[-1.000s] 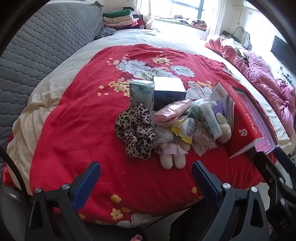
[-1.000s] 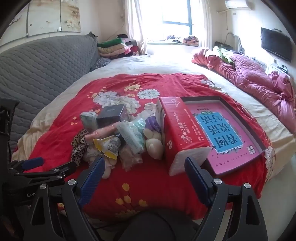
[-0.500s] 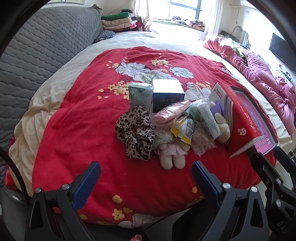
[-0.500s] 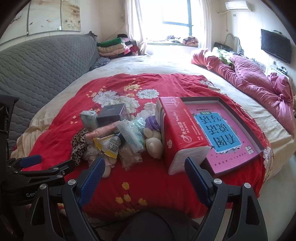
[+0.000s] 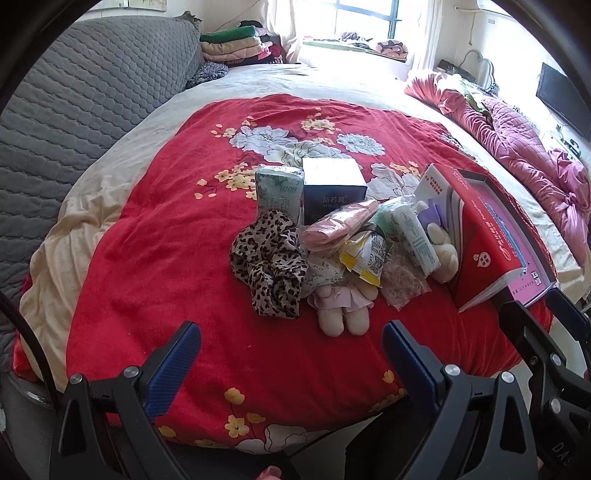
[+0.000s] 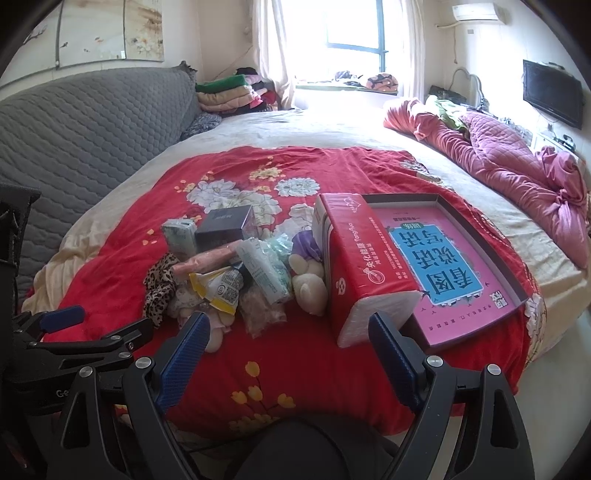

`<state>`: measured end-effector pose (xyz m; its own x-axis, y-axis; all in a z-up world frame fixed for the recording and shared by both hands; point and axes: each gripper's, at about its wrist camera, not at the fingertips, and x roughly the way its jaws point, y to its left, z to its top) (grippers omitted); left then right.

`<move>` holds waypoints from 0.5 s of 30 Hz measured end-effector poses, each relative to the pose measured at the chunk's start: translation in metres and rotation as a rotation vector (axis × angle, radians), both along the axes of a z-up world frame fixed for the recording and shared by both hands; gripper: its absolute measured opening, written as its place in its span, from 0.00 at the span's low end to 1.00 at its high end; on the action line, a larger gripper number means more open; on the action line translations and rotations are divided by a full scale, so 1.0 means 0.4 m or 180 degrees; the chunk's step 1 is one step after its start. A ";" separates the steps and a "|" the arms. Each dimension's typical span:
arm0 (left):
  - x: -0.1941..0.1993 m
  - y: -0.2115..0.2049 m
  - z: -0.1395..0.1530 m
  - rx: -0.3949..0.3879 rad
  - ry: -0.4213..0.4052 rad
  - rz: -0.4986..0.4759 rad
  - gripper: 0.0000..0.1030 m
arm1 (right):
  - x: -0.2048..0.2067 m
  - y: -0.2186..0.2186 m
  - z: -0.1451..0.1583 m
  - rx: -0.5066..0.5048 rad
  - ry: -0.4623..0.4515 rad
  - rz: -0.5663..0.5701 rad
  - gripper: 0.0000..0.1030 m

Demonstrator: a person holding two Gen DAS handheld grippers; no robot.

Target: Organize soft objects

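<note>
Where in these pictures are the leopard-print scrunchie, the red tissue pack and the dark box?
Leopard-print fabric scrunchie (image 5: 271,264), left wrist view, on its ruffled middle.
Red plastic-wrapped tissue pack (image 6: 364,266), right wrist view, on its printed red side.
Dark rectangular cardboard box (image 5: 334,199), left wrist view, on its front face.

This is a bedroom in a home — a wide bed (image 6: 332,129) fills most of both views, spread with a red floral blanket (image 5: 155,258) and backed by a grey quilted headboard (image 6: 85,125). A crumpled pink quilt (image 6: 517,166) lies along its far side, and folded blankets (image 6: 225,94) are stacked in the corner by a curtained window (image 6: 354,26). A wall-mounted television (image 6: 553,92), an air conditioner (image 6: 478,13) and a painted panel (image 6: 107,31) above the headboard — all domestic furnishings.
</note>
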<state>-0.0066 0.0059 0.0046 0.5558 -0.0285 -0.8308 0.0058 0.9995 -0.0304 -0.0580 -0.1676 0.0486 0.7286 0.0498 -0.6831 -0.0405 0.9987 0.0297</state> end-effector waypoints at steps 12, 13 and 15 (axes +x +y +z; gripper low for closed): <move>-0.004 -0.004 0.005 0.0005 -0.0032 -0.0011 0.96 | -0.005 0.000 0.005 0.0008 -0.0011 0.0009 0.86; -0.003 -0.004 0.004 0.0003 -0.0028 -0.0013 0.96 | -0.005 0.000 0.005 0.0004 -0.0013 0.0006 0.86; -0.005 -0.004 0.006 0.0008 -0.0030 -0.0006 0.96 | -0.005 0.000 0.006 0.0009 -0.0013 0.0006 0.86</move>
